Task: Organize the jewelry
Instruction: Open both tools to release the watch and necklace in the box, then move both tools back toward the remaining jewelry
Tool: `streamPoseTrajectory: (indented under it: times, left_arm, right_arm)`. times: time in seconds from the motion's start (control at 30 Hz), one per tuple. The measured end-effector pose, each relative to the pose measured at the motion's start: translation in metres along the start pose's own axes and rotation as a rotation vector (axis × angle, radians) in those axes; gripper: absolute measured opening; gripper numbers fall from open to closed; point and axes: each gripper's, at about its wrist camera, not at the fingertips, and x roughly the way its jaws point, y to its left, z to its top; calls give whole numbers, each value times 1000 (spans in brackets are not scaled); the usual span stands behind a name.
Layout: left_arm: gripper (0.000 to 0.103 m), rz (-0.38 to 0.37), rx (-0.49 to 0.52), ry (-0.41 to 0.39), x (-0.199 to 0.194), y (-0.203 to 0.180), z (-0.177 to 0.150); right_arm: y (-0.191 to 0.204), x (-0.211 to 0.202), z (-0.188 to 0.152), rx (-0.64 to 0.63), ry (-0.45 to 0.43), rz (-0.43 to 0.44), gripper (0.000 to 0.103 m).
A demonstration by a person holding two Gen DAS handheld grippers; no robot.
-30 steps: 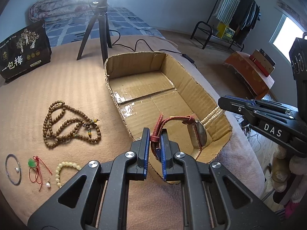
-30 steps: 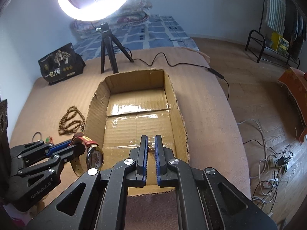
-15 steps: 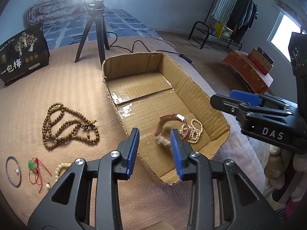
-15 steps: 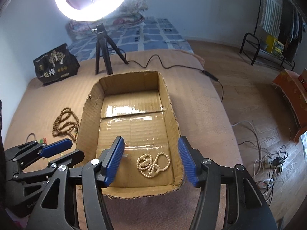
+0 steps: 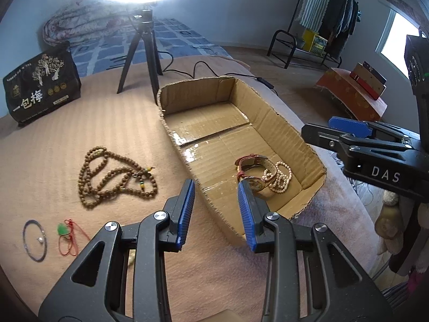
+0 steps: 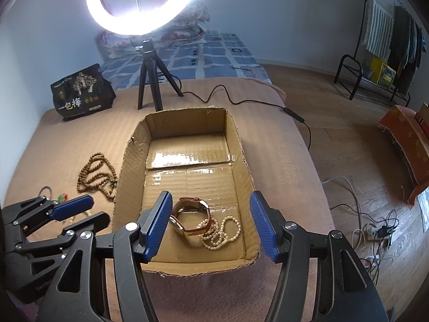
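Jewelry lay split between a cardboard box [image 6: 242, 161] and the tan blanket [image 5: 53, 145] that carried it. Inside the box, at its near end, a watch [image 6: 187, 218] with a reddish strap rested on its side, its pale dial facing the near left corner and its looped strap running away toward the far end. A white pearl strand [image 6: 222, 230] lay coiled against the watch on its right, touching the strap. The box's long axis ran from the near edge of the blanket toward the tripod [image 6: 150, 80] at the far edge. Left of the box, a brown bead necklace [image 5: 112, 174] sprawled on the blanket, with a thin bangle [image 5: 34, 236] and a red cord with a green charm [image 5: 67, 234] nearer the left near corner. The left gripper [image 5: 217, 212] hung over the box's near left wall, fingers spread wide, holding nothing. The right gripper [image 6: 211, 222] hovered over the box's near end, spread wide around the watch and pearls without touching them, also holding nothing.
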Motion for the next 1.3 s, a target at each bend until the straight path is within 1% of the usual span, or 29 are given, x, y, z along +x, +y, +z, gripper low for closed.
streamPoseTrajectory:
  times: [0.27,0.33,0.37,0.4,0.47,0.63,0.77,0.83,0.87,0.9,1.03,1.13,1.2,1.3]
  left_arm:
    - [33,53,17,-11,-25,25,-10]
    - [33,72,23,-3,-32,34,-12]
    - [33,82,27,-1,-36,39,-13]
    - [33,92,30,-2,-40,45,-14]
    - [33,121,25,-15,-52,57,-14]
    - [33,156,-37,-37,-75,96,-13]
    - [33,182,-82,-36,-88,129,-17]
    - [43,192,-110,-24,-91,147,-22]
    - [53,193,-123,-19,-92,154,-24]
    - [58,196,-136,-16,-94,161,-27]
    - [58,223,-168,-5,-97,191,-37]
    - [58,233,-213,23,-94,217,-45]
    - [58,259,-239,40,-91,235,-52]
    - [58,277,-262,70,-87,254,-62]
  right_arm:
    - [8,-15,1,3,-70,-23,65]
    - [13,-20,2,0,-99,-18,68]
    - [16,-23,2,-6,-110,-13,73]
    - [20,-25,3,-18,-119,-9,81]
    - [30,-28,6,-52,-122,-4,83]
    - [57,-30,9,-110,-89,27,83]
    - [79,-30,8,-138,-69,94,83]
    - [92,-27,6,-152,-56,127,83]
    - [97,-26,5,-157,-51,139,83]
    - [105,-22,4,-165,-44,153,83]
    - [130,-11,1,-207,-3,188,83]
    - [149,-1,-2,-242,28,207,83]
    - [158,7,-5,-257,50,207,83]
    - [169,22,-7,-264,100,216,83]
